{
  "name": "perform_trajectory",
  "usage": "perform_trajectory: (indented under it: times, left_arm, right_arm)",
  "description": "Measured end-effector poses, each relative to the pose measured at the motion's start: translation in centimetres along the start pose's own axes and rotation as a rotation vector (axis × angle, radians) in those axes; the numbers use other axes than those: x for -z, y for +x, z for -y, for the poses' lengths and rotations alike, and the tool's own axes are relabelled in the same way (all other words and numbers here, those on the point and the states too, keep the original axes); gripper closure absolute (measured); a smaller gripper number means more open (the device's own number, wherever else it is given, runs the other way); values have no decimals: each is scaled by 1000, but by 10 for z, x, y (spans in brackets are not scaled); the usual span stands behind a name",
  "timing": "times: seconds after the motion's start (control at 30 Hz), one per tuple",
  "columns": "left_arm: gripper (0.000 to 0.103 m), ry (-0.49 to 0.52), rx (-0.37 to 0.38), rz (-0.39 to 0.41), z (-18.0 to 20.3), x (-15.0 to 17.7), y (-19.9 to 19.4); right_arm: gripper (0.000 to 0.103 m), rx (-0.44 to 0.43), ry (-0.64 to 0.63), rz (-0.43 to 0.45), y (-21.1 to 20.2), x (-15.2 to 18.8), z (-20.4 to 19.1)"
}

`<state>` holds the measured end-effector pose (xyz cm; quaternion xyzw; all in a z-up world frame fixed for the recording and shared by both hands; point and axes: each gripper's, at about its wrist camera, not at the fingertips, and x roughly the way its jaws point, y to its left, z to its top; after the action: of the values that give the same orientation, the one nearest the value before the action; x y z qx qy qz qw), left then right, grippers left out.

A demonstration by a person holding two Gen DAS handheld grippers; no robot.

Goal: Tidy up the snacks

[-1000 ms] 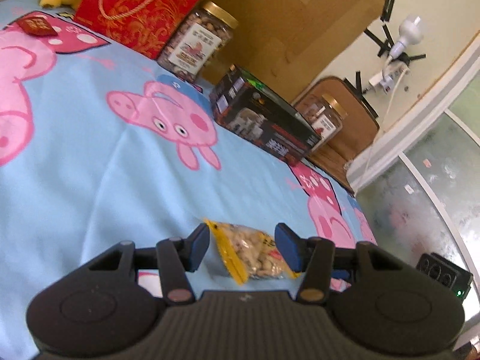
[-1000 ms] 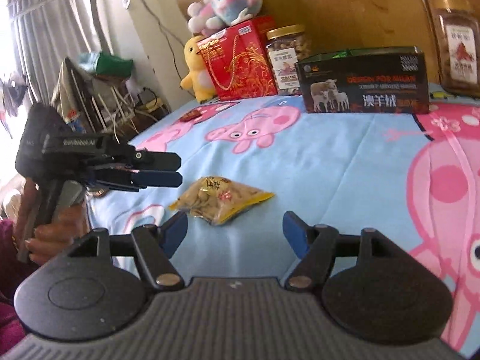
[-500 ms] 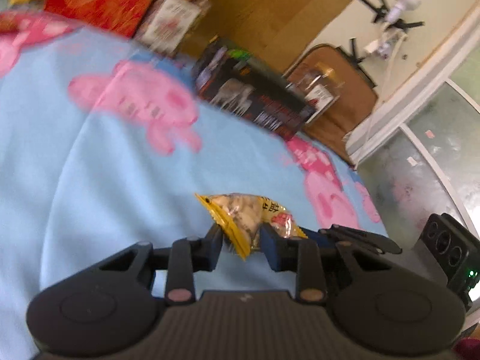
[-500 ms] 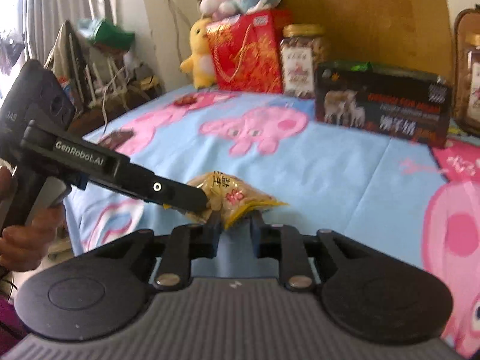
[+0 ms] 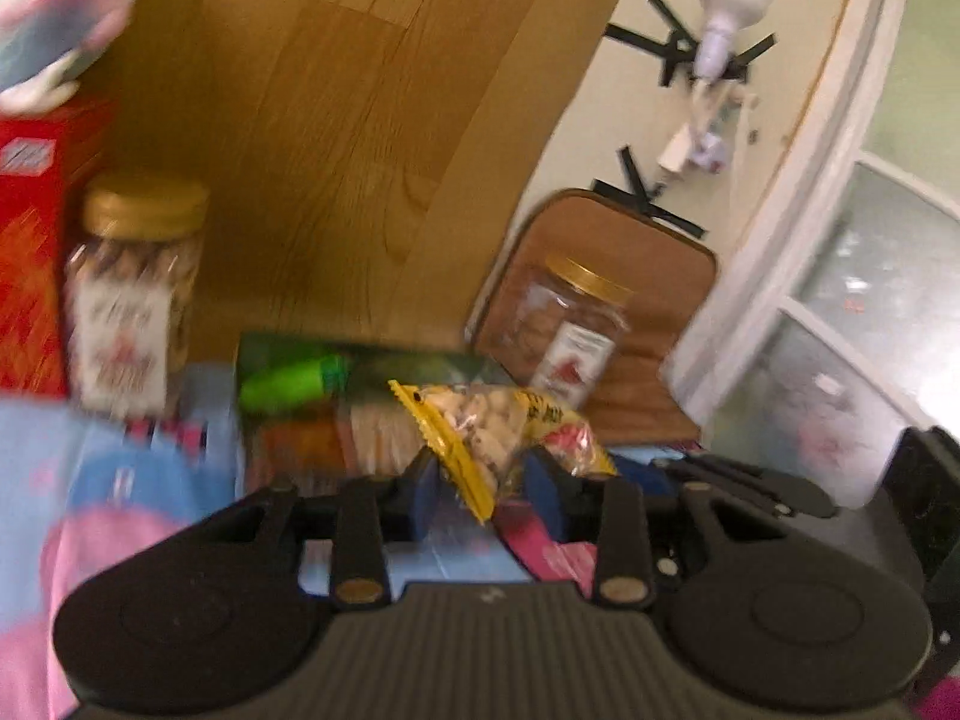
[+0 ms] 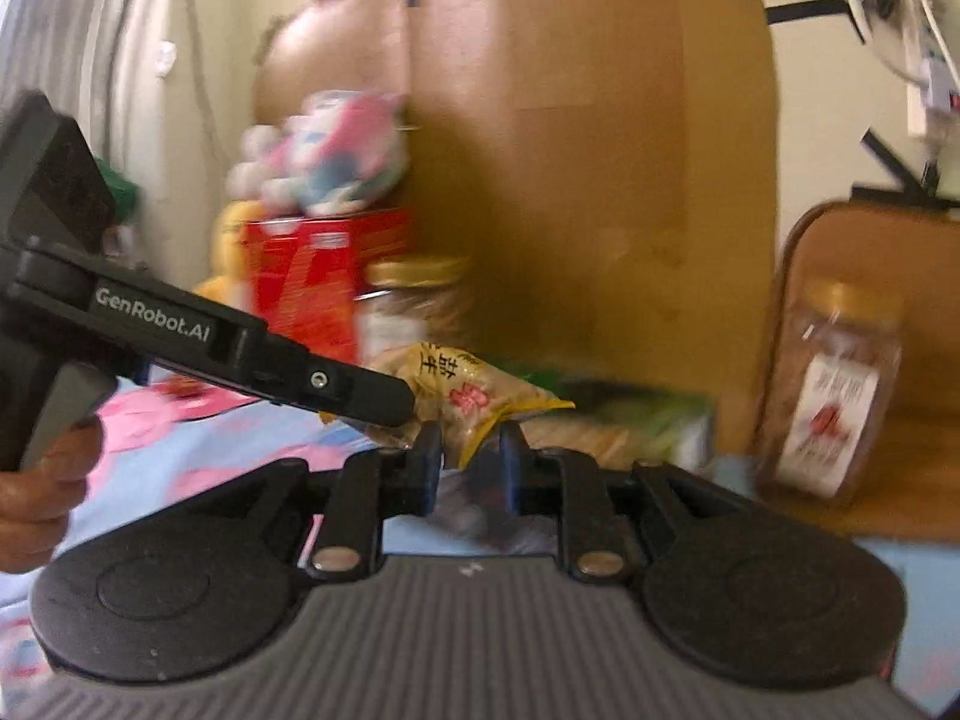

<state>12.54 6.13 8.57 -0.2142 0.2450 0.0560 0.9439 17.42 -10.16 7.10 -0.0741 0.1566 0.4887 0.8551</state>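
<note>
Yellow snack packet (image 5: 501, 420) is hanging lifted above the bed (image 5: 90, 468), both the left gripper (image 5: 483, 489) and right gripper (image 6: 465, 456) pinching it narrowly from opposite ends, probably carrying it toward the open box (image 5: 336, 414) at the bed's far edge.

Left wrist view: low, close behind its own jaws, facing a wooden board (image 5: 372, 138) and a jar (image 5: 579, 336) on a chair.
Right wrist view: equally low and close, facing the same board (image 6: 588, 150) from further right.
Shared: snack bag (image 5: 510, 426) (image 6: 474, 390), both jars, red box (image 5: 30, 252) (image 6: 312, 282), plush toy.
</note>
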Motion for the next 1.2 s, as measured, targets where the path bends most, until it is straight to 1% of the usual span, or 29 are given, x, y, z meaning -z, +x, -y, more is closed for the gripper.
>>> perform_trajectory:
  times: [0.03,0.07,0.1,0.13,0.17,0.2,0.27,0.37,0.4,0.47,0.57,0.63,0.7,0.73,0.77,0.8,0.83,0.87,0.9,0.97,1.03,1.13,1.2]
  left_arm:
    - [52,-4,-49,-15,-2,-5,16]
    - [52,-7,-112,-34,-5,-6,30]
    - [55,-4,-158,-48,-7,-6,39]
    - [55,-6,-175,-55,-8,-2,42]
    - [55,-17,-163,-52,-10,3,39]
    - [54,-23,-141,-34,-9,9,32]
    - [53,-3,-147,7,-2,18,15]
    - [53,-17,-120,23,6,29,-7]
    - [53,-17,-122,20,9,32,-12]
    - [53,9,-161,8,19,43,-23]
    - [52,64,-256,-4,32,53,-37]
    - [51,77,-312,-15,37,63,-45]
    - [42,86,-351,-28,39,74,-52]
    - [40,89,-375,-33,39,78,-55]
    - [33,86,-398,-39,38,83,-60]
    - [21,77,-416,-46,37,87,-64]
    - [15,69,-423,-44,35,92,-69]
    - [4,65,-432,-36,36,96,-75]
    - [0,65,-448,-24,36,101,-82]
    - [0,73,-482,-6,38,109,-95]
    - [0,68,-491,-21,37,115,-104]
    - [0,49,-523,-35,34,125,-114]
    - [0,41,-537,-37,31,131,-118]
  right_arm:
    - [74,35,-8,5,12,-3,8]
    - [65,75,-34,-2,25,-3,15]
    - [59,123,-58,-20,34,0,20]
    - [59,181,-67,-40,40,5,25]
    - [59,200,-44,-51,37,10,31]
    - [59,182,7,-39,28,15,36]
    - [59,127,127,-9,3,27,45]
    - [59,98,234,-5,-25,43,45]
    - [59,83,275,-3,-32,48,43]
    - [59,65,339,-8,-47,57,37]
    - [59,46,452,-28,-54,64,27]
    - [59,46,519,-46,-60,70,21]
    - [58,48,557,-79,-63,73,11]
    - [57,41,569,-96,-65,75,6]
    - [54,38,579,-113,-67,76,1]
    - [47,43,584,-126,-69,77,-4]
    - [43,45,586,-136,-72,77,-10]
    - [35,41,584,-148,-74,77,-16]
    - [28,45,582,-157,-77,78,-21]
    - [25,45,574,-176,-80,79,-34]
    - [19,41,568,-215,-80,81,-44]
    - [18,43,557,-253,-82,85,-61]
    - [11,47,548,-267,-85,87,-70]
